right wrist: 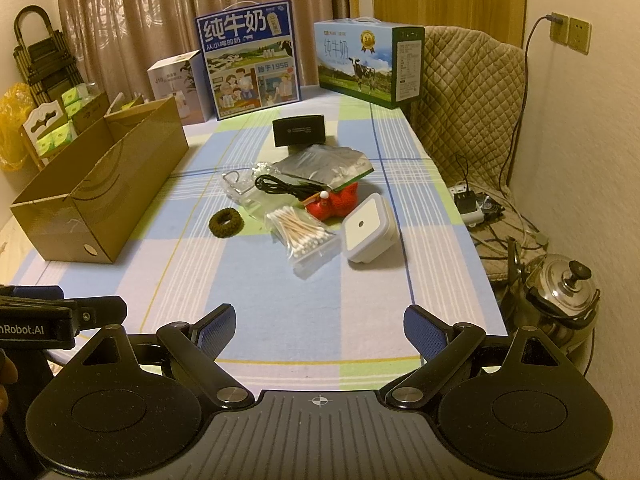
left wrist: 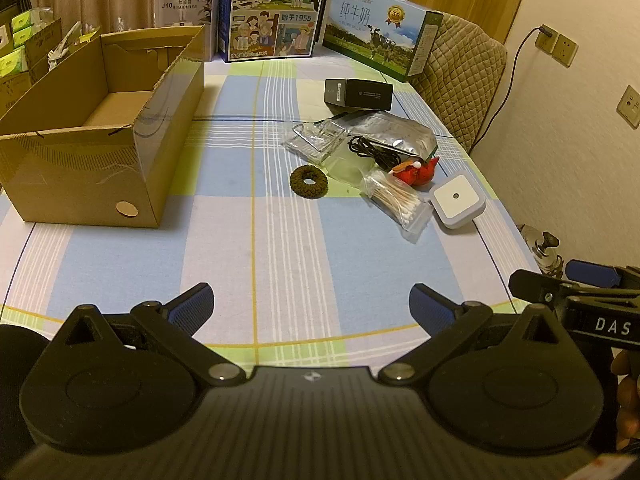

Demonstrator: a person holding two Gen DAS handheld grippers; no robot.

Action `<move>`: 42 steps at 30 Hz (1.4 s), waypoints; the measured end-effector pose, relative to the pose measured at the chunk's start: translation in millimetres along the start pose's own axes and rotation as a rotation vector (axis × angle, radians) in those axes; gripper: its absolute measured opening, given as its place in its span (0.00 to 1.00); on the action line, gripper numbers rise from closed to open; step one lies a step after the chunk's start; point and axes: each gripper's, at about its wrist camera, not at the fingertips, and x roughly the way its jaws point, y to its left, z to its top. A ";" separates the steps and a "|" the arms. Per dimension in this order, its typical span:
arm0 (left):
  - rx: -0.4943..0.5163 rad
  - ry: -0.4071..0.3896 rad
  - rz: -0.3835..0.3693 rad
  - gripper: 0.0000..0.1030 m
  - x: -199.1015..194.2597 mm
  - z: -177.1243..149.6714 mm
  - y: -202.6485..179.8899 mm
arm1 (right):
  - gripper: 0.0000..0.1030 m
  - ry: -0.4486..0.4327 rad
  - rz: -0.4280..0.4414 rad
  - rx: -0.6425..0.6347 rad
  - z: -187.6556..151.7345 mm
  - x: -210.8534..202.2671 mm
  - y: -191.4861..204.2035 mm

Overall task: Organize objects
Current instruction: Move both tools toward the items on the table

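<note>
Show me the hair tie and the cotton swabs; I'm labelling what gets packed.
hair tie (left wrist: 308, 182), left wrist view, on its knitted ring
cotton swabs (right wrist: 299, 234), right wrist view, on the bundled sticks inside the bag

One open cardboard box (right wrist: 100, 196) stands on the worktop (right wrist: 256, 304). Two milk cartons (right wrist: 248, 60) stand at the far edge, with one white humidifier box (right wrist: 176, 80) beside them. The loose things number eight: one black box (right wrist: 299, 130), one silver foil bag (right wrist: 324, 166), one coiled black cable (right wrist: 280, 186), one clear plastic piece (right wrist: 240, 184), one dark knitted ring (right wrist: 224, 220), one bag of cotton swabs (right wrist: 300, 236), one red toy (right wrist: 336, 202) and one white square night light (right wrist: 366, 226). One steel kettle (right wrist: 560, 300) sits off the worktop.
</note>
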 end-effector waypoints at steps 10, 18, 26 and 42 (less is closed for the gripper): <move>-0.005 0.004 0.001 0.99 1.1 1.1 1.9 | 0.87 -0.002 -0.006 -0.001 0.6 1.9 -4.8; -0.013 0.004 0.008 0.99 3.9 4.1 5.5 | 0.87 -0.003 -0.009 0.000 1.4 5.4 -6.9; -0.012 0.007 0.004 0.99 7.3 6.5 6.8 | 0.87 -0.009 -0.019 -0.011 5.9 9.1 -6.8; -0.017 0.016 0.016 0.99 29.4 27.8 14.9 | 0.87 -0.102 -0.086 -0.114 25.4 23.9 -2.1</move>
